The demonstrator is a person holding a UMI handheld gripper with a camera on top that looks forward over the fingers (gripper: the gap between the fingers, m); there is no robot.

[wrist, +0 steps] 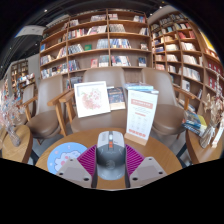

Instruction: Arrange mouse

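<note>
A grey mouse [110, 150] with a white top strip sits between my two fingers. My gripper [111, 160] is shut on it: the magenta pads [90, 160] press against both of its sides. The mouse is held over the near part of a round wooden table [165, 152]. A round pale blue mouse mat [66, 155] lies on the table just left of my left finger. The underside of the mouse is hidden.
A tall white leaflet stand [141, 112] stands on the table ahead and to the right. A white picture card [92, 98] leans at the table's far side. Padded chairs [45, 118] ring the table. Bookshelves [100, 40] fill the background.
</note>
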